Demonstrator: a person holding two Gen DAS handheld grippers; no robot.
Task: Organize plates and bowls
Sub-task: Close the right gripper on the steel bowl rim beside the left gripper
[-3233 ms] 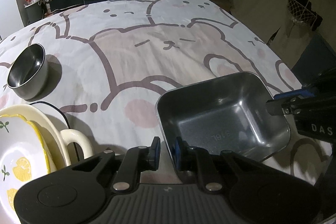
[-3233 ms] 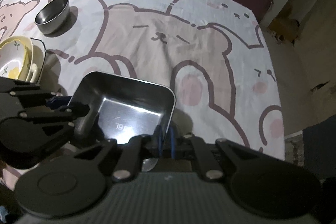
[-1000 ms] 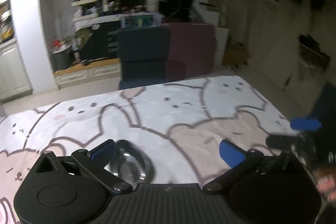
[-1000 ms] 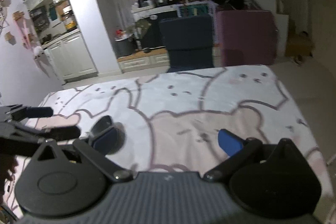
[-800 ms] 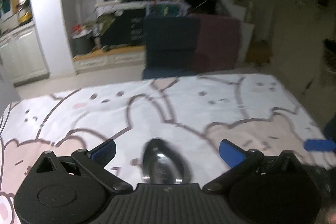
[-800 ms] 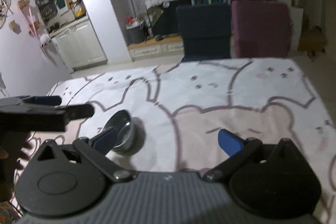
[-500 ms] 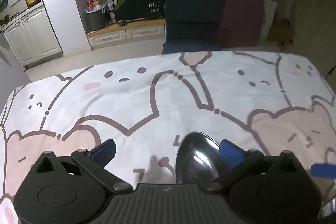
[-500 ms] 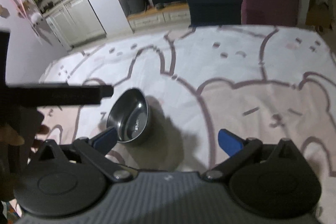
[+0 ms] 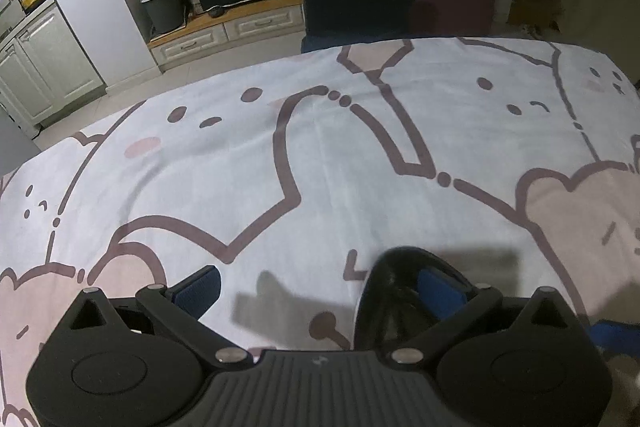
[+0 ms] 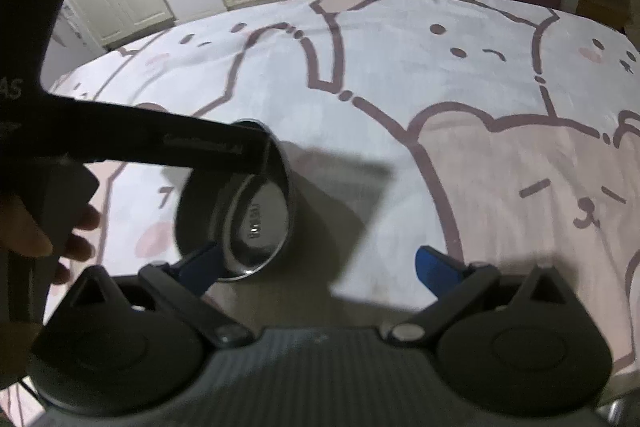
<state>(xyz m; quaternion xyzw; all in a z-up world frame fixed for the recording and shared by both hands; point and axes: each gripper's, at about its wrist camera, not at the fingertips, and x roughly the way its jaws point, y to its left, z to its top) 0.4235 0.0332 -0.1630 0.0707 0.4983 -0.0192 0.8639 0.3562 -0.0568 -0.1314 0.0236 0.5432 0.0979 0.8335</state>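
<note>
Steel bowl [image 9: 394,301] partly behind jaws

Dim indoor light, hard shadows on the tablecloth [image 9: 320,167], fisheye-bent edges, right view blurred.

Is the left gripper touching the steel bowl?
Cannot tell. In the left wrist view one pad of the open left gripper sits over the steel bowl, but blur hides contact or gap.

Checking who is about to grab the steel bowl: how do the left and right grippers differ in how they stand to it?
The left gripper has one finger at the steel bowl's far rim; the right gripper sits at its near side, touching nothing that shows. The bowl lies by the left gripper's right finger, but by the right gripper's left finger. Shared: both have jaws wide open, and neither grips the bowl.
</note>
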